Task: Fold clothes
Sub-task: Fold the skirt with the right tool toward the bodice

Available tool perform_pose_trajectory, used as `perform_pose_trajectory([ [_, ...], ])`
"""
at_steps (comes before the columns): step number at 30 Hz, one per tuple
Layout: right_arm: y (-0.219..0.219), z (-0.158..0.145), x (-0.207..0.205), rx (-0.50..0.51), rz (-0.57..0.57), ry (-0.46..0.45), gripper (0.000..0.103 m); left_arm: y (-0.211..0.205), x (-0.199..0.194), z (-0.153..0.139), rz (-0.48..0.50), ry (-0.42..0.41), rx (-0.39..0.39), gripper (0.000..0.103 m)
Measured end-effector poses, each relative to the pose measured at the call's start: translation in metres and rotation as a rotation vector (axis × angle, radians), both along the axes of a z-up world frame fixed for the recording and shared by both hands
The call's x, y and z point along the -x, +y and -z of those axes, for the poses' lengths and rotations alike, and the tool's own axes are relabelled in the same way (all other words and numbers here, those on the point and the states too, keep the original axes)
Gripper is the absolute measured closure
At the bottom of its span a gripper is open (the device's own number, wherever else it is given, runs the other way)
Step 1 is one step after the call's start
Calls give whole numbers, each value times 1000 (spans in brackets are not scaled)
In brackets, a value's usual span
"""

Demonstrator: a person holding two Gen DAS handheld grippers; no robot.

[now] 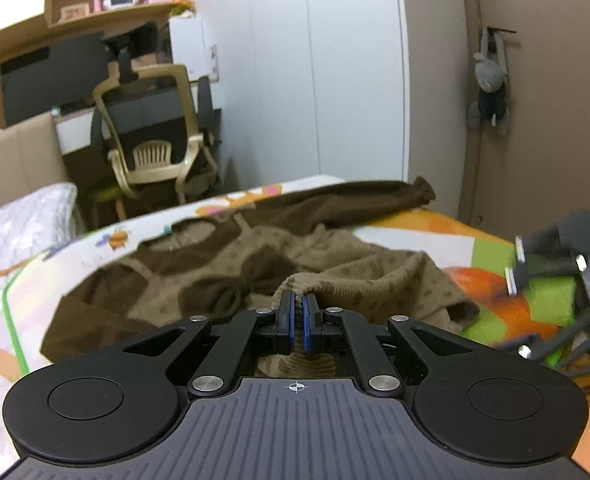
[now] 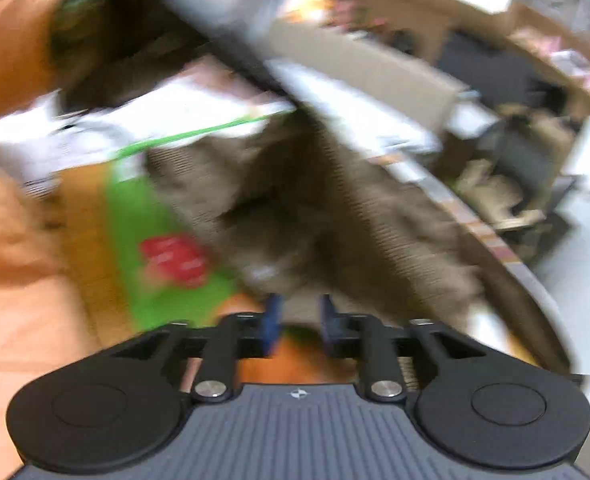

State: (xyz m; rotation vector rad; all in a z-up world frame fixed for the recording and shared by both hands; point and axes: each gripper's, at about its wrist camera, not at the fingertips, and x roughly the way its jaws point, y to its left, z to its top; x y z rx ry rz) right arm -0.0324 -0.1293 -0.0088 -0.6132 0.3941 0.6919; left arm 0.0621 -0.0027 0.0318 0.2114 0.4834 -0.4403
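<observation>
Brown dotted knit sweater [image 1: 335,264] lies rumpled, hem pinched.

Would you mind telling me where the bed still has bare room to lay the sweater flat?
Bare mat shows between the sweater body and the right gripper, and a strip between sweater and pillow. The middle is crowded with bunched fabric, pinched by the left gripper.
</observation>
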Motion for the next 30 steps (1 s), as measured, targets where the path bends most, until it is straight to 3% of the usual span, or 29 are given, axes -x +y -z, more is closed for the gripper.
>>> perform_pose_trajectory([
  [1, 3, 2, -4, 7, 45, -56, 38, 0, -1, 2, -6, 4, 2, 98],
  [4, 15, 17, -23, 80, 122, -161, 36, -1, -1, 6, -13, 7, 5, 98],
  [7, 4, 21, -28, 100, 184, -172, 34, -8, 7, 12, -2, 3, -15, 97],
  [10, -7, 24, -33, 119, 247, -182, 33, -13, 28, 26, 7, -4, -86, 84],
  [12, -14, 26, -37, 132, 288, -189, 33, -8, 45, 38, -9, -9, -155, 65],
  [16, -29, 30, -44, 158, 372, -203, 33, 16, 73, 58, -108, -16, -273, 53],
  [21, -48, 37, -51, 174, 466, -201, 33, 56, 76, 67, -297, 16, -305, 44],
  [23, -53, 40, -50, 151, 470, -181, 33, 60, 75, 68, -320, 21, -320, 42],
  [26, -48, 42, -47, 141, 440, -164, 33, 59, 73, 70, -328, 19, -346, 29],
  [30, -40, 45, -44, 161, 372, -163, 33, 58, 70, 73, -339, 15, -382, 22],
])
